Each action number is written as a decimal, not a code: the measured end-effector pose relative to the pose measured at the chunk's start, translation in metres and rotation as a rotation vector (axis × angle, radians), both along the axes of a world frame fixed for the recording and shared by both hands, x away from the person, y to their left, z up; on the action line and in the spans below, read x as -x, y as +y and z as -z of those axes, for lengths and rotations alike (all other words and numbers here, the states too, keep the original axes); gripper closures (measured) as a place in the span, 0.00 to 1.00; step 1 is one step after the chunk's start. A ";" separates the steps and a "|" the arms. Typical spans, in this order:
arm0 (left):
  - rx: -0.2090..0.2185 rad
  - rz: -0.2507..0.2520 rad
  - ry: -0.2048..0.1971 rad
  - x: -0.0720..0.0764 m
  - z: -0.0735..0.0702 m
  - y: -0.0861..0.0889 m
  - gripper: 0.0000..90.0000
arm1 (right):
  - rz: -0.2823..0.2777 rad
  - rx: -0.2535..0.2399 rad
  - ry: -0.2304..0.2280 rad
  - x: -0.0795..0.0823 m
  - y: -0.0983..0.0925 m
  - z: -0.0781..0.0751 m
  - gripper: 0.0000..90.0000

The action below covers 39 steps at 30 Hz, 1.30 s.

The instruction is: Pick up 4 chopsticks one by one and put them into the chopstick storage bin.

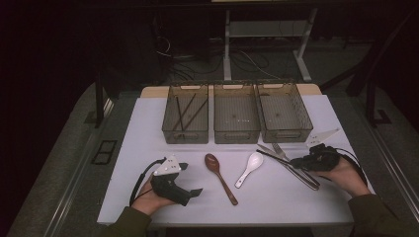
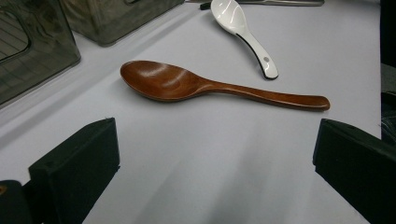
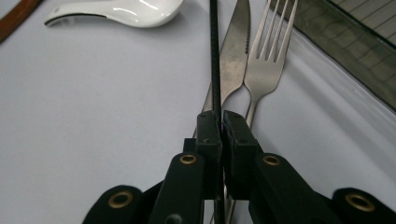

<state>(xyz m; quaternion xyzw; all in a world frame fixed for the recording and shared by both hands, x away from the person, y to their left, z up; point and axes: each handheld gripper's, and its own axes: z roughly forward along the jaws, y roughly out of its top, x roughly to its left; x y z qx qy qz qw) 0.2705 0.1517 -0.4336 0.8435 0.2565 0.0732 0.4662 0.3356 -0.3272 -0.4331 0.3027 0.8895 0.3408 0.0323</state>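
My right gripper lies low on the table at the right, shut on a thin black chopstick that runs forward between its pads. Under and beside that stick lie a steel knife and a steel fork. My left gripper rests at the front left, jaws wide open with nothing between them, facing a brown wooden spoon. A white ceramic spoon lies between the wooden spoon and the cutlery.
Three clear grey bins stand in a row at the back of the white tabletop. The left bin holds a few dark chopsticks. The middle bin and right bin look bare inside.
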 end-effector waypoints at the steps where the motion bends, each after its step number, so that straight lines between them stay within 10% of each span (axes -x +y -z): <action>1: -0.001 0.000 0.000 0.000 0.000 0.000 0.00 | -0.001 -0.006 -0.001 0.000 -0.001 -0.001 0.95; 39: 0.000 0.011 -0.006 0.000 0.002 -0.001 0.00 | 0.016 -0.174 -0.066 0.000 0.012 -0.045 0.95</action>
